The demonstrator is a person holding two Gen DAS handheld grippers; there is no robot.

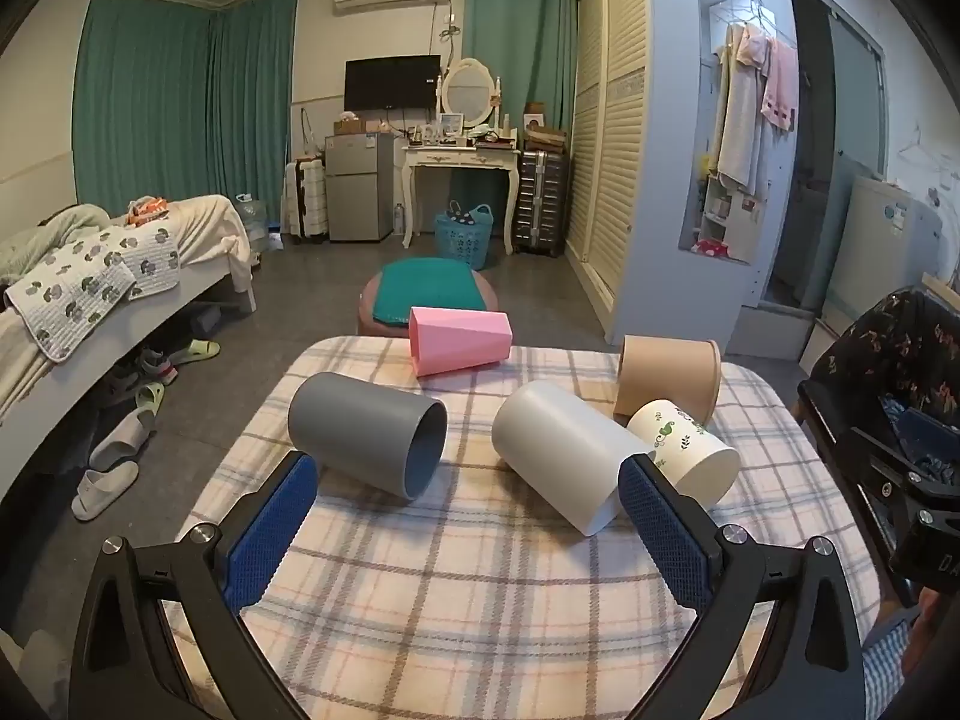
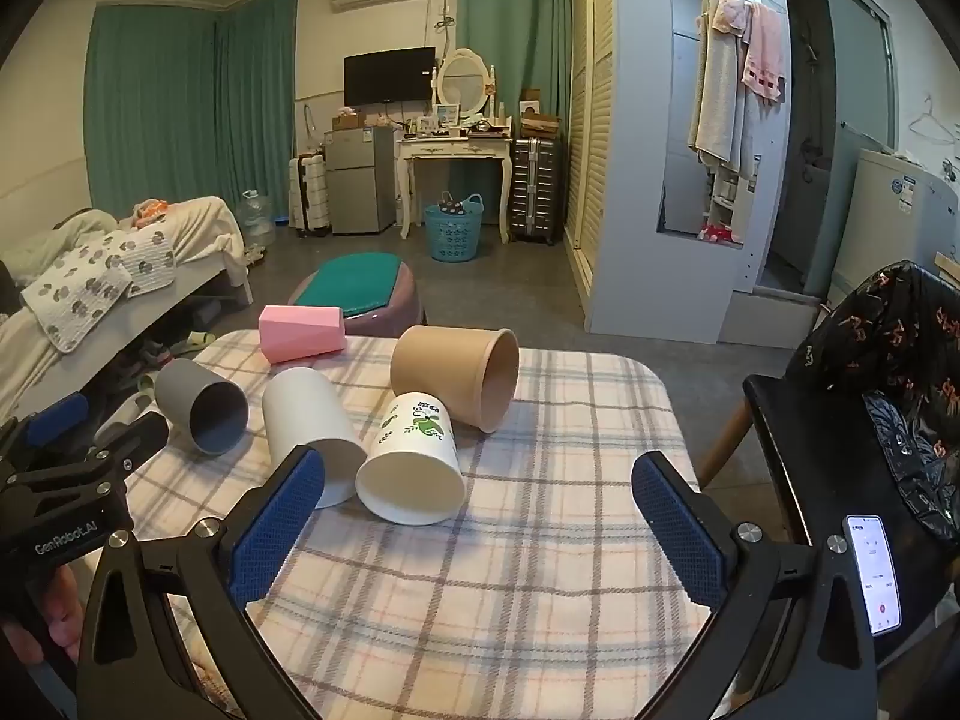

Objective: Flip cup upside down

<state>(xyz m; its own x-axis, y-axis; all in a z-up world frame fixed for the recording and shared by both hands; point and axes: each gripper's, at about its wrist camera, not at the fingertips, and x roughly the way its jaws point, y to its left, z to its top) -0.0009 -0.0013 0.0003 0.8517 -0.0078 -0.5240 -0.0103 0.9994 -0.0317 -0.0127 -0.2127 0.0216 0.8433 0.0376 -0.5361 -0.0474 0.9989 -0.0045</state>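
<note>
Table [image 1: 480,600], covered with a plaid cloth, carrying five cups, all lying on their sides.

1. Grey cup [image 1: 369,433] [image 2: 201,407]: left of the white cup, apart from it, mouth turned toward the cameras.
2. White cup [image 1: 561,456] [image 2: 312,432]: plain, near the table's middle, used here as landmark; its side touches the printed cup.
3. Printed cup [image 1: 684,450] [image 2: 414,462]: white with a green leaf pattern, just right of the white cup, open mouth facing the right wrist camera.
4. Brown cup [image 1: 669,381] [image 2: 456,375]: behind the printed cup and touching it, mouth turned to the right.
5. Pink cup [image 1: 459,339] [image 2: 303,333]: faceted, behind the white cup at the far edge of the table, well apart from it.

Left tongs [image 1: 468,498]: spread wide, nothing between the blue pads, hovering in front of the grey and white cups.

Right tongs [image 2: 477,492]: spread wide, empty, in front of the white cup and the printed cup.

Phone [image 2: 873,576]: lit screen, at the right edge of the right wrist view.
</note>
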